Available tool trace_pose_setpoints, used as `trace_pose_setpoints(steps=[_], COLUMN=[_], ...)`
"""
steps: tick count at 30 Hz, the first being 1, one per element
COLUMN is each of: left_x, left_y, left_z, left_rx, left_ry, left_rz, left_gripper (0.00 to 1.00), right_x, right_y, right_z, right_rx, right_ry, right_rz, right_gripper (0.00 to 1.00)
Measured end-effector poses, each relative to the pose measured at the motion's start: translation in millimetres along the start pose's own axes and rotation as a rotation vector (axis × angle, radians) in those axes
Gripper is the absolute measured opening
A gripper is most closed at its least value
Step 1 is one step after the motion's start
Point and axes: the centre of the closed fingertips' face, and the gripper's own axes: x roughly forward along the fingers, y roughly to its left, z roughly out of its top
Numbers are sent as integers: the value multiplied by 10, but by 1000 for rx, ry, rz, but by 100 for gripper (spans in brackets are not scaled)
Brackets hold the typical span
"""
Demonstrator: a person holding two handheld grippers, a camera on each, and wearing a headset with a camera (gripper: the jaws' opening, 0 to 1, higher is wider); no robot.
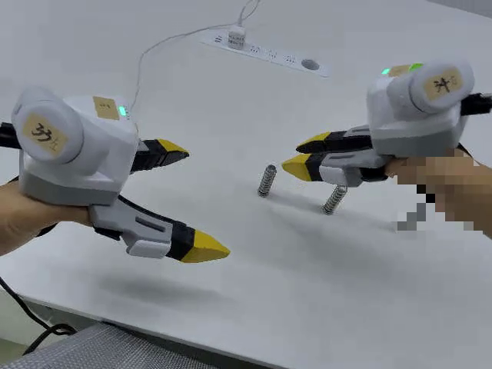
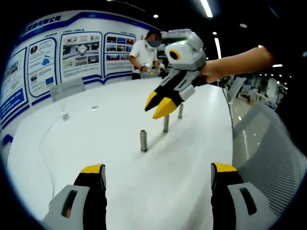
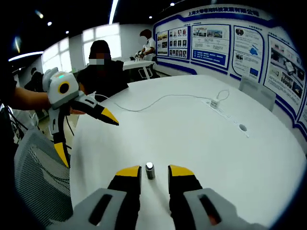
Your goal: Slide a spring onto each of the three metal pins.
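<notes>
Looks nearly done — springs (image 2: 143, 141) stand upright on the table (image 1: 231, 292), left gripper (image 1: 204, 201) gapes wide and empty, right gripper (image 1: 294, 155) narrow, empty, near one — next probably just checking seating.

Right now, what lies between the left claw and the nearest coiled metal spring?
Just bare white tabletop, seen in the left gripper view: the open left claw sits short of the nearest coiled metal spring.

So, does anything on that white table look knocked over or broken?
Nothing stands out. The springs stand upright on the white table, none toppled or bent, and the power strip lies flat near the far edge.
</notes>
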Motion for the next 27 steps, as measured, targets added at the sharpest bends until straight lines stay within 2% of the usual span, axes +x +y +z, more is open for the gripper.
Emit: trace_pose_setpoints(steps=[2, 3, 5, 7, 11, 14, 20, 27], left_x=[-21, -33, -41, -49, -92, -137, -206, -202], left_y=[21, 18, 6, 0, 19, 73, 145, 44], left_z=[36, 48, 64, 71, 92, 126, 228, 312], left_rx=[-10, -8, -7, 0, 9, 3, 0, 10], left_ry=[-11, -12, -16, -13, -9, -15, -31, -42], left_rz=[7, 6, 2, 8, 25, 43, 68, 45], left_gripper=[93, 93, 94, 95, 98, 99, 100, 100], right_x=[-140, -219, -319, -453, -797, -1030, -1392, -1664], right_y=[-17, -77, -135, -207, -327, -364, -290, -145], right_z=[-41, -85, -198, -315, -375, -469, -651, -900], right_rx=[54, 64, 36, 39, 111, 112, 101, 25], right_ry=[-45, -60, -37, -15, -84, -99, -105, -17], right_rz=[-26, -65, -94, -123, -176, -203, -219, -206], right_gripper=[23, 24, 27, 28, 30, 32, 41, 50])
